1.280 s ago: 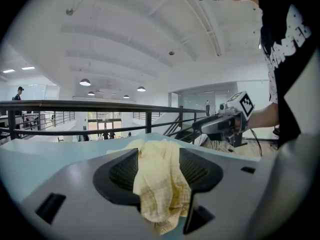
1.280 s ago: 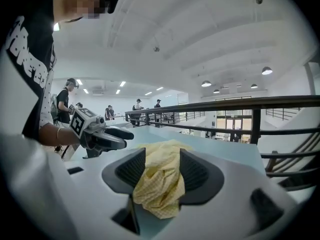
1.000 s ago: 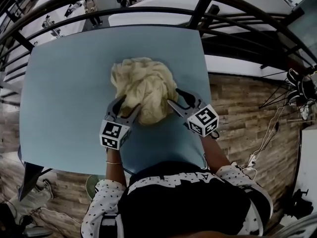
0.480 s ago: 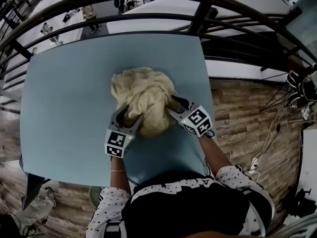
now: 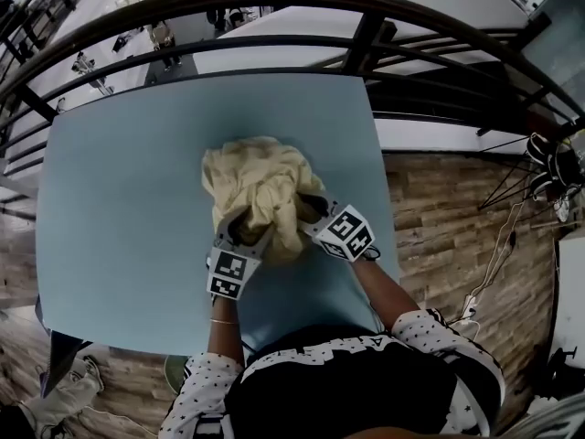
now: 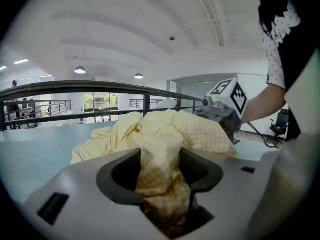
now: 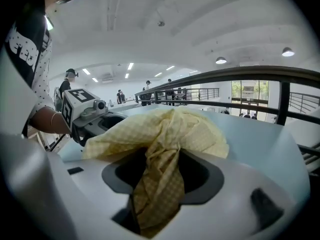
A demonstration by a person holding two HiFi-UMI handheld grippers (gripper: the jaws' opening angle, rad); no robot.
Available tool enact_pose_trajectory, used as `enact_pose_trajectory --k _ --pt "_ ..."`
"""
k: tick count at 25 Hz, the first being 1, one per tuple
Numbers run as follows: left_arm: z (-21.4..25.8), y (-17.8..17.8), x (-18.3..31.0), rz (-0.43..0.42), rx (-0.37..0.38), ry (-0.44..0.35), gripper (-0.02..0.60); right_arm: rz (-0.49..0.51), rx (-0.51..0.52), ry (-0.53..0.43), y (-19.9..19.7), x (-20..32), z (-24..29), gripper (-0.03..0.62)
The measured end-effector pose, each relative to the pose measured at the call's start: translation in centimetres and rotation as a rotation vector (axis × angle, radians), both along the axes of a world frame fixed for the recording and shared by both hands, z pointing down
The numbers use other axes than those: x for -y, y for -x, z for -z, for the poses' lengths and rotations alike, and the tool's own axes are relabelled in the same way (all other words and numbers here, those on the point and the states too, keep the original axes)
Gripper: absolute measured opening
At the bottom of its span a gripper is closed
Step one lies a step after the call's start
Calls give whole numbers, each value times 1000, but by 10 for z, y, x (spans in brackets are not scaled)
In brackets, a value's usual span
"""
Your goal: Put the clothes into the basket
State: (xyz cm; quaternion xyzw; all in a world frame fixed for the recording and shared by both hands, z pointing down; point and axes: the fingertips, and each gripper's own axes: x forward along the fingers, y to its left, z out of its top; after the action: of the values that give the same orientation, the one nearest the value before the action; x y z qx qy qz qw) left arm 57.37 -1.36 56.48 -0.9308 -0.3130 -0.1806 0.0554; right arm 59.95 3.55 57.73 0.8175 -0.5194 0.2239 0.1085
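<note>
A crumpled pale yellow checked garment (image 5: pixel 259 190) lies bunched on the light blue table (image 5: pixel 119 199), near its middle. My left gripper (image 5: pixel 243 231) grips the garment's near left side, and a fold of the cloth (image 6: pixel 160 184) runs down between its jaws. My right gripper (image 5: pixel 306 216) holds the near right side, with a twisted strand of the cloth (image 7: pixel 160 189) pinched in its jaws. Each gripper shows in the other's view: the right gripper (image 6: pixel 222 111) and the left gripper (image 7: pixel 87 111). No basket is in view.
A dark metal railing (image 5: pixel 274 7) curves round the table's far side, with a lower floor beyond. Wooden floor (image 5: pixel 457 218) lies to the right, with cables and a black stand (image 5: pixel 548 167). The person's patterned sleeves (image 5: pixel 196 391) sit at the table's near edge.
Both grippers have moved closer together and a little forward, closing on the garment's near side. The cloth is bunched tighter and sits lower in the head view.
</note>
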Motion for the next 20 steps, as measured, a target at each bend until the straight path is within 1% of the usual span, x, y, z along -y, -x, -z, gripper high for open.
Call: enact_pose_trajectory --k 4,5,6,9,10,12,15,20 --pt "-3 -3 -2 7 -12 -8 240 -13 21 -15 -1 3 -4 198" --pt "-4 -2 -3 7 -10 -11 229 -14 28 -21 0 5 -4 182" --pt "-5 -2 -4 5 -6 -16 210 -15 33 -27 1 7 -4 158" --pt "-8 -5 -8 5 9 -41 121 -28 36 -40 0 8 -2 90" --pt "-7 -7 -9 10 11 -42 102 -30 35 -45 0 8 -1 77" --pt "-3 -8 -9 29 16 -18 67 -26 32 -60 0 10 4 64" --pt "2 -6 -9 49 24 21 51 -24 33 -84 4 12 11 57" --pt "14 2 -16 34 -1 35 43 -42 32 -124 12 9 20 57"
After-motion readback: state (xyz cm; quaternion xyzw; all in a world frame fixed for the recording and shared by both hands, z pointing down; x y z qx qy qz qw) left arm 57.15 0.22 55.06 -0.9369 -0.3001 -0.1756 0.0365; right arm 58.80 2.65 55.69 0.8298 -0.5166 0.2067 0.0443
